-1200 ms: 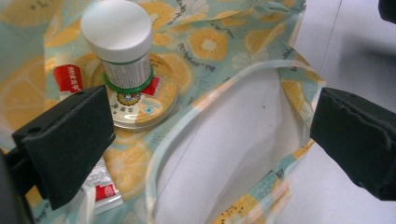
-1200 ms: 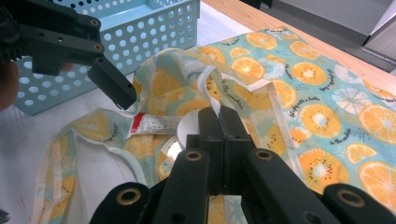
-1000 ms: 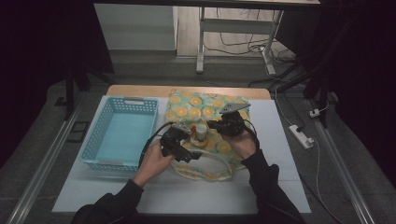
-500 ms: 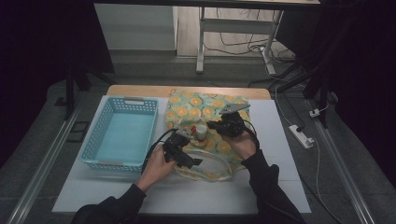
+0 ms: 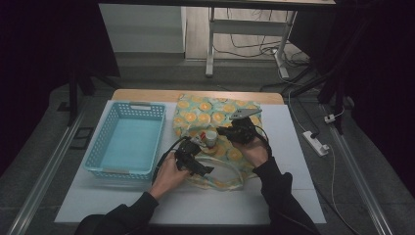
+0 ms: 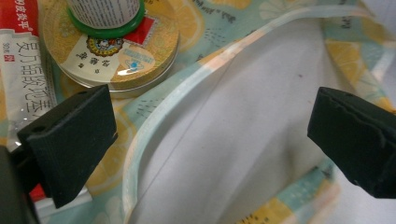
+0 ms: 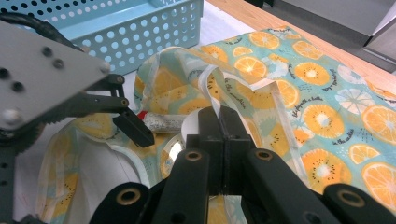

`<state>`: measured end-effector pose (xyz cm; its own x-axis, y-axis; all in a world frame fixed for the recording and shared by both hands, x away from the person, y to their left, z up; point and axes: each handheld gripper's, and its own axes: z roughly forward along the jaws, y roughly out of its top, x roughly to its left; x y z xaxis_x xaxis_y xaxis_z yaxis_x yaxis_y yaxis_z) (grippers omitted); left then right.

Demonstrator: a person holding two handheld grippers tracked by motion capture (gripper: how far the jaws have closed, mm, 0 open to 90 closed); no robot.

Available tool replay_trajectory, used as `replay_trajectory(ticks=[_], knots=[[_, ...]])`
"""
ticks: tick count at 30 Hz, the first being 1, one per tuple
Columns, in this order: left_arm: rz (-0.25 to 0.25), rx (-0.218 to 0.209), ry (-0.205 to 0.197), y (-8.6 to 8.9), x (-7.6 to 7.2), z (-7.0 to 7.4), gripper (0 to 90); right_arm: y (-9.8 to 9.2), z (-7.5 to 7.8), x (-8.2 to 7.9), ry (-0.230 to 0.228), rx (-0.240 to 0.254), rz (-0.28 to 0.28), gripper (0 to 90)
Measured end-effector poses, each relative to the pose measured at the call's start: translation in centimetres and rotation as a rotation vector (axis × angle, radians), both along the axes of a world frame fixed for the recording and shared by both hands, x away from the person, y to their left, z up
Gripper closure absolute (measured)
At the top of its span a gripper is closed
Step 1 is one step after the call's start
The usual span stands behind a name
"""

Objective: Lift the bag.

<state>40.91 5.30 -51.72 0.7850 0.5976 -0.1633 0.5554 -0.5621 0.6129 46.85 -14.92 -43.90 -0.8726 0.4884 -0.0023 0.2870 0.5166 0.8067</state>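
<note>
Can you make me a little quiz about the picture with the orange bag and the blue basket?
1. True or false: the left gripper has its black jaws wide apart.
2. What does the right gripper pinch? A) the rim of the light blue perforated plastic basket B) the pale strap of the orange-slice print fabric bag C) the white power strip
3. Fill in: the green-rimmed white bottle stands on a round gold ____.

Key:
1. True; only bag fabric and white table show between them.
2. B; the jaws are shut on the strap, holding it up.
3. Tin; it lies on the bag beside a red and white tube.
</note>
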Motion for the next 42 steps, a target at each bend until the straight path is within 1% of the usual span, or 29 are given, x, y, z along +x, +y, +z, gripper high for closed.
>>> replay_trajectory(ticks=[7,10,11,14,16,17,18,19,21,26,29,30,31,32,34,35,38,39,42], knots=[[0.018,0.037,0.005,-0.1,0.5,-0.9,2.2,0.0,0.0,0.0,0.001,0.000,0.000,89.7],[0.022,0.029,0.009,-0.2,0.7,-1.1,2.6,0.0,0.0,0.0,0.002,0.000,0.001,89.6],[0.018,0.032,0.008,-0.2,0.8,-1.1,2.7,0.0,0.0,0.0,0.002,0.000,0.001,89.6],[0.028,0.043,-0.005,-0.5,1.0,-1.3,3.8,0.1,-0.1,0.0,0.003,-0.001,0.001,89.7],[0.032,0.061,-0.022,-0.5,1.1,-1.4,5.2,0.0,-0.1,0.0,0.002,0.000,0.001,89.7],[0.023,0.077,-0.023,-0.5,1.2,-1.4,7.0,0.0,-0.1,0.0,0.003,-0.001,0.001,89.7],[0.009,0.100,-0.037,-0.4,1.2,-1.4,9.6,0.0,-0.1,0.0,0.003,0.000,0.000,89.6],[0.014,0.115,-0.053,-0.4,1.1,-1.4,12.4,0.0,-0.1,0.1,0.004,0.000,0.000,89.7],[0.019,0.119,-0.054,-0.4,1.0,-1.3,16.2,0.0,-0.1,0.1,0.004,0.000,0.000,89.7],[0.037,0.129,-0.039,-0.3,1.0,-0.9,31.7,0.1,-0.1,0.0,0.003,0.000,0.001,89.6],[0.047,0.126,-0.030,-0.2,0.9,-0.6,47.5,0.1,-0.1,0.0,0.003,0.000,0.001,89.7],[0.050,0.123,-0.025,-0.1,0.9,-0.6,54.2,0.1,-0.1,0.0,0.002,0.000,0.001,89.7],[0.063,0.116,-0.021,-0.1,0.9,-0.6,59.3,0.1,0.0,0.0,0.002,0.000,0.001,89.6],[0.072,0.114,-0.018,0.0,1.0,-0.6,63.1,0.0,0.0,0.0,0.003,0.000,0.002,89.6],[0.072,0.112,-0.009,0.1,1.0,-0.5,73.1,0.0,0.0,0.0,0.004,0.001,0.001,89.6],[0.076,0.103,-0.003,0.1,1.0,-0.5,77.1,0.0,0.0,0.0,0.004,0.001,0.001,89.7],[0.065,0.097,0.020,0.2,1.1,-0.5,87.0,0.0,0.0,0.0,0.004,0.000,0.001,89.7],[0.072,0.095,0.024,0.1,1.2,-0.5,88.7,0.0,0.0,0.0,0.004,-0.001,0.002,89.7],[0.107,0.095,0.053,0.0,1.2,-0.3,89.3,0.0,0.0,0.0,0.005,-0.001,0.003,89.7]])
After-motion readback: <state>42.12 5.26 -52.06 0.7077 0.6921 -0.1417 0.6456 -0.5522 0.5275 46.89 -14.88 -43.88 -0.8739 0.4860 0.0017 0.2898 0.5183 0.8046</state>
